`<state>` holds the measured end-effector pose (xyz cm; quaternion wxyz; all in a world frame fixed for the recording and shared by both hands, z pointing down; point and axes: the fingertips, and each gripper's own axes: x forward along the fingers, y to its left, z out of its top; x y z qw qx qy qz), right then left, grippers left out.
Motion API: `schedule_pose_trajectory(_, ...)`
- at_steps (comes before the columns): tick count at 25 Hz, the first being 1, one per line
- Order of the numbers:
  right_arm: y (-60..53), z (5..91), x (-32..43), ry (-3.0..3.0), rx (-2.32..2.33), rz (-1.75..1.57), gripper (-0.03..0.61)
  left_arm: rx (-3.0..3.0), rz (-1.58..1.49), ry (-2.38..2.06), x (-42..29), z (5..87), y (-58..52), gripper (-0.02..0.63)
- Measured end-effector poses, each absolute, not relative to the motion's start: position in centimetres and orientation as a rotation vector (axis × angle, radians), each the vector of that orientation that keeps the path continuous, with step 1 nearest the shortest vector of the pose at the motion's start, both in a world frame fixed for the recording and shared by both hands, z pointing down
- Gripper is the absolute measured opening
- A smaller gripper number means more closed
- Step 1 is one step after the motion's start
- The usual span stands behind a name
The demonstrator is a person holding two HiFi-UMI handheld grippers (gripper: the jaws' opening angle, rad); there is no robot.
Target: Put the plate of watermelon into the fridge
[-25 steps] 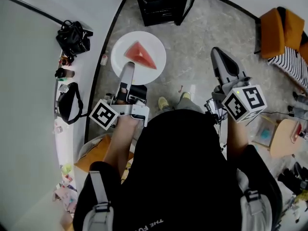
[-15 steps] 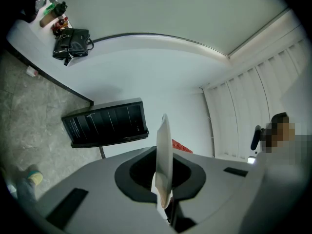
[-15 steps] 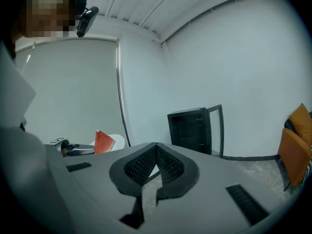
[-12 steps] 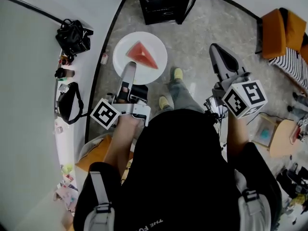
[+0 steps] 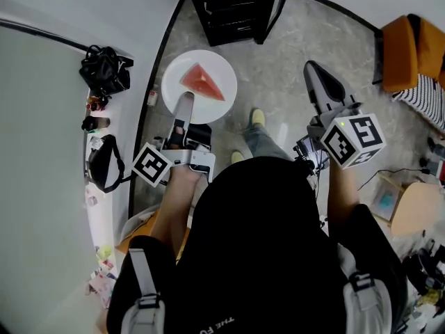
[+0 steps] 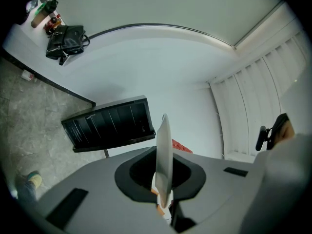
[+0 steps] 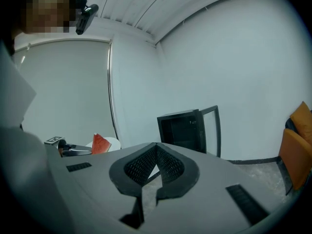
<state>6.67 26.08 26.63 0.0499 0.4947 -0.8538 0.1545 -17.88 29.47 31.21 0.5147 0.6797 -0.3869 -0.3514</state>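
A white plate carries a red watermelon wedge. My left gripper is shut on the plate's near rim and holds it level above the floor. In the left gripper view the plate stands edge-on between the jaws, and the wedge peeks out behind it. A small black fridge stands ahead by the wall with its door open. My right gripper is shut and empty, to the right of the plate. The right gripper view shows the fridge and the watermelon.
Two black bags and small bottles lie on the white counter at the left. An orange chair stands at the far right. The person's shoes are on the grey stone floor.
Both grippers and the plate have moved forward toward the fridge, which now looms larger at the top. The person's feet have stepped ahead. The grip on the plate is unchanged.
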Motion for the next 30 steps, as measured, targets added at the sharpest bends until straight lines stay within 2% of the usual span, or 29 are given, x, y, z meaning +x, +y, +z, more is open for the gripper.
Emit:
schedule_pose_trajectory(4,21.1,27.2,8.2,-2.580,1.490,0.480,0.009,1.624,-0.833,-0.927,-15.5,31.2,24.1,0.017)
schedule_pose_trajectory(14,22.2,26.3,7.1,-2.575,1.473,0.401,0.009,1.645,-0.861,-0.898,-15.1,29.9,24.0,0.016)
schedule_pose_trajectory(30,10.9,28.0,11.2,-2.623,1.380,0.469,0.009,1.630,-0.853,-0.969,-10.3,29.8,13.9,0.017)
